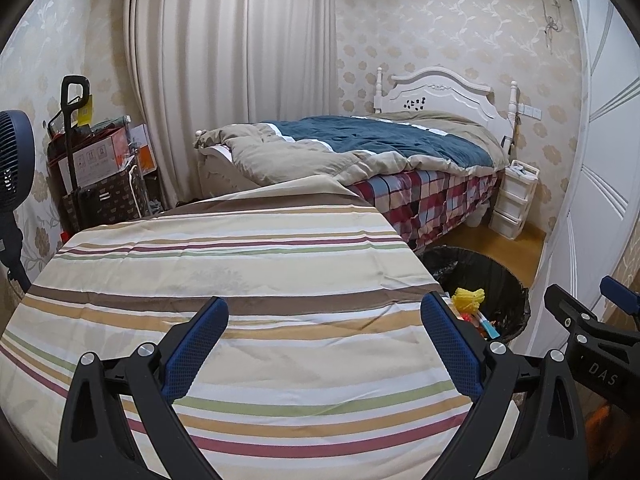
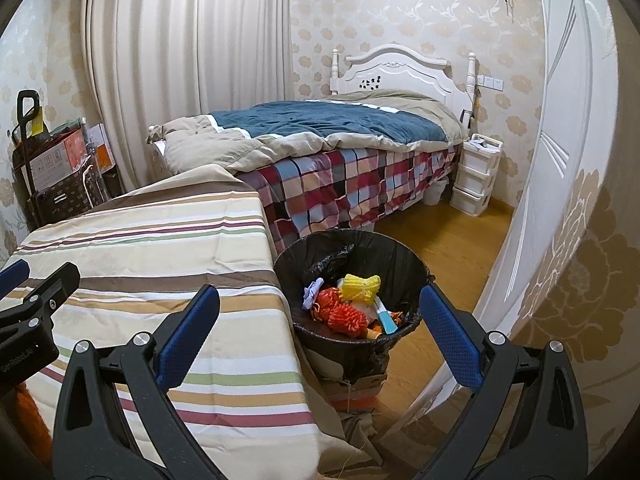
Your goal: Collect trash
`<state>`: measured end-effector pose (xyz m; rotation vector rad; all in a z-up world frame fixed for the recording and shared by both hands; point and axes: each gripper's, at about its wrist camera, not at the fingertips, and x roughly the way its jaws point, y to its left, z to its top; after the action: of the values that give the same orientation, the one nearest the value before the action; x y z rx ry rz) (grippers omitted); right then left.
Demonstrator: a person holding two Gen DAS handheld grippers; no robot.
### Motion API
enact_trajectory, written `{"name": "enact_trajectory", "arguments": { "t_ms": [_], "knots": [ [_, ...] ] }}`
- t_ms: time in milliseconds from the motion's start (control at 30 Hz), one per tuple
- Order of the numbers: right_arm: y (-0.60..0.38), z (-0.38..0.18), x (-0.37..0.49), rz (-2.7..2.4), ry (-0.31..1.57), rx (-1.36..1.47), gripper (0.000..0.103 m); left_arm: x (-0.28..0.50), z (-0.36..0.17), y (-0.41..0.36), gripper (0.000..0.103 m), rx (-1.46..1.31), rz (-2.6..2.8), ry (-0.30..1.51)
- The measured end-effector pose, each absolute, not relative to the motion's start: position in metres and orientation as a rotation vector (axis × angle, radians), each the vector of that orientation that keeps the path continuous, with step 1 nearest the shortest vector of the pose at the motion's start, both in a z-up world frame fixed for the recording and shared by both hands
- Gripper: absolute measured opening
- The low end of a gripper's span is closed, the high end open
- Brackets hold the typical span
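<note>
A round bin with a black liner (image 2: 394,256) stands on the floor right of the striped table (image 2: 168,248). In it lie a yellow foam net (image 2: 360,286), an orange-red foam net (image 2: 340,314), a pale purple scrap (image 2: 311,294) and a white and blue piece (image 2: 385,314). My right gripper (image 2: 320,300) is open and empty above the table's right edge and the bin. My left gripper (image 1: 325,312) is open and empty over the striped table (image 1: 240,272). The bin (image 1: 504,280) and the yellow net (image 1: 468,298) also show in the left wrist view.
A bed with a blue quilt (image 2: 328,124) stands behind the table. A white drawer unit (image 2: 476,172) is beside it. A white door (image 2: 560,160) is at the right. Boxes and a trolley (image 1: 96,168) and a fan (image 1: 12,160) are at the left.
</note>
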<state>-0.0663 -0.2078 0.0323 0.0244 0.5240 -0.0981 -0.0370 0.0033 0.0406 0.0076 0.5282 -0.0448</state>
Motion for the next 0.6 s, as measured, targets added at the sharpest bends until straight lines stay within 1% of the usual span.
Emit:
{"name": "enact_trajectory", "arguments": {
  "t_ms": [600],
  "knots": [
    [-0.2079,0.0323,-0.0649,-0.097,0.527,0.024,0.098,-0.0398,0.0388,0.0032,0.096,0.007,-0.044,0.532]
  ]
}}
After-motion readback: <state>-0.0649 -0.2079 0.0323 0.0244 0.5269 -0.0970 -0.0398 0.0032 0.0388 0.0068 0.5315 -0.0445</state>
